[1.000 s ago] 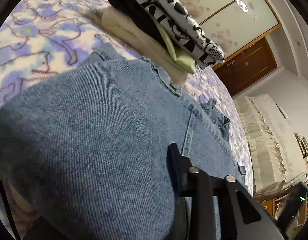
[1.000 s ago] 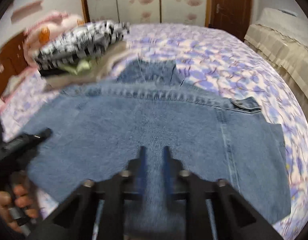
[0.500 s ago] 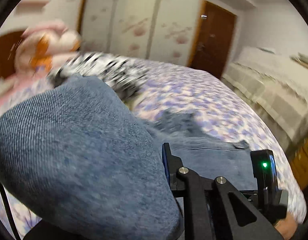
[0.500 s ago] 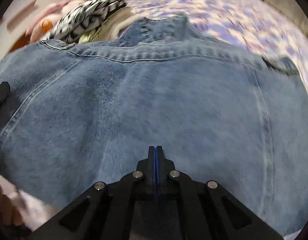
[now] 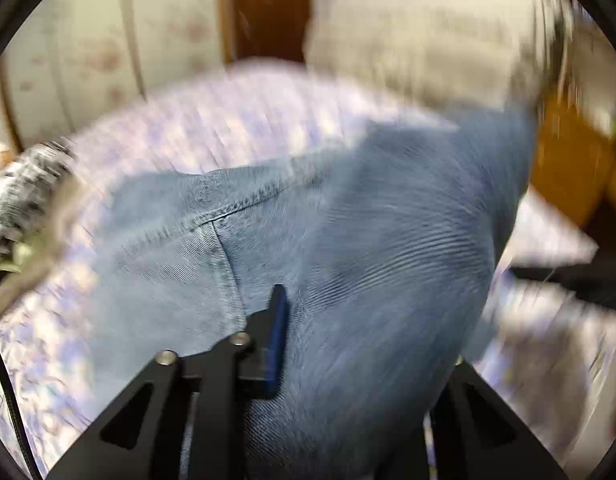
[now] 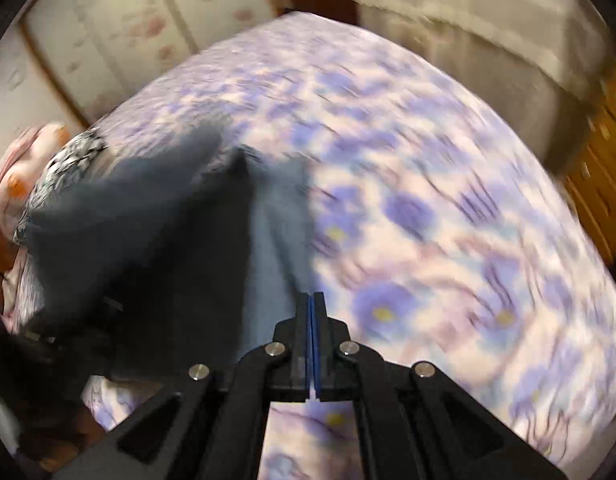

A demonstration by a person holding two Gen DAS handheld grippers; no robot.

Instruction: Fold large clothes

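We record warm indoor light, heavy motion blur throughout, fisheye bending and black vignette at edges, only gripper frames sharp, and the denim garment in deep shadow.

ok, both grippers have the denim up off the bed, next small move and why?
Probably lower both together onto the floral bedspread to finish the fold. The right gripper is pinched shut on the denim jacket, which hangs off the bed; the left gripper is draped in it.

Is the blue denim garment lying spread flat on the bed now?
No. The blue denim garment is lifted and bunched, draped over the left gripper; the right gripper pinches its edge.
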